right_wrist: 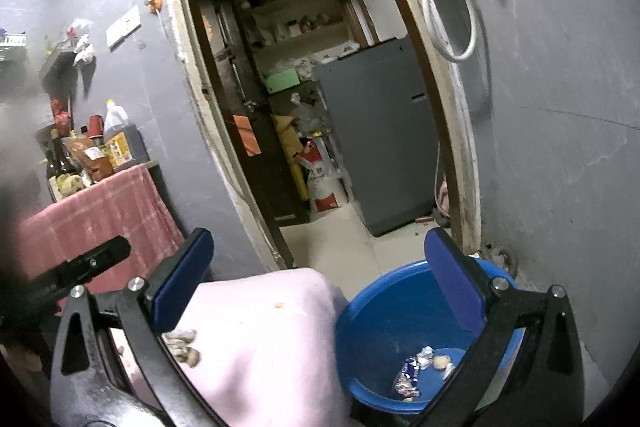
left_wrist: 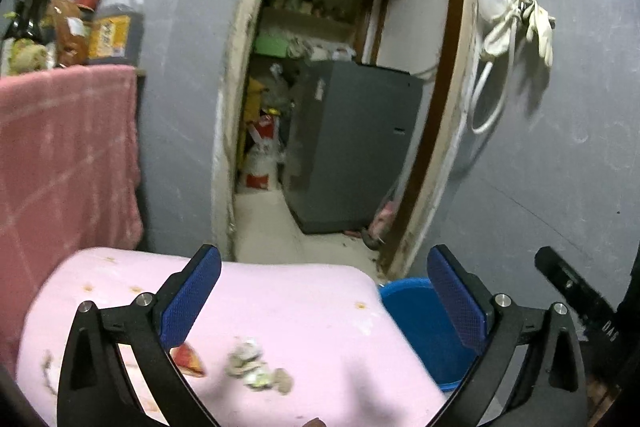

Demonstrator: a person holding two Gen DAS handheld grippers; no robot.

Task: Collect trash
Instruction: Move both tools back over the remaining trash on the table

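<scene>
left gripper (left_wrist: pixel 324 303): wide open, empty | right gripper (right_wrist: pixel 320 287): wide open, empty | peanut shells (left_wrist: pixel 256 363) on pink table (left_wrist: pixel 304 307): probably light, brittle, pinch the clump gently | red wrapper (left_wrist: pixel 188 357): thin, likely slippery | blue basin (right_wrist: pixel 384 311): holds wrappers

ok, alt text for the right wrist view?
Open right gripper above a pink table edge and a blue basin holding a few wrappers. Peanut shells lie on the table; an open doorway behind shows a grey fridge.
</scene>
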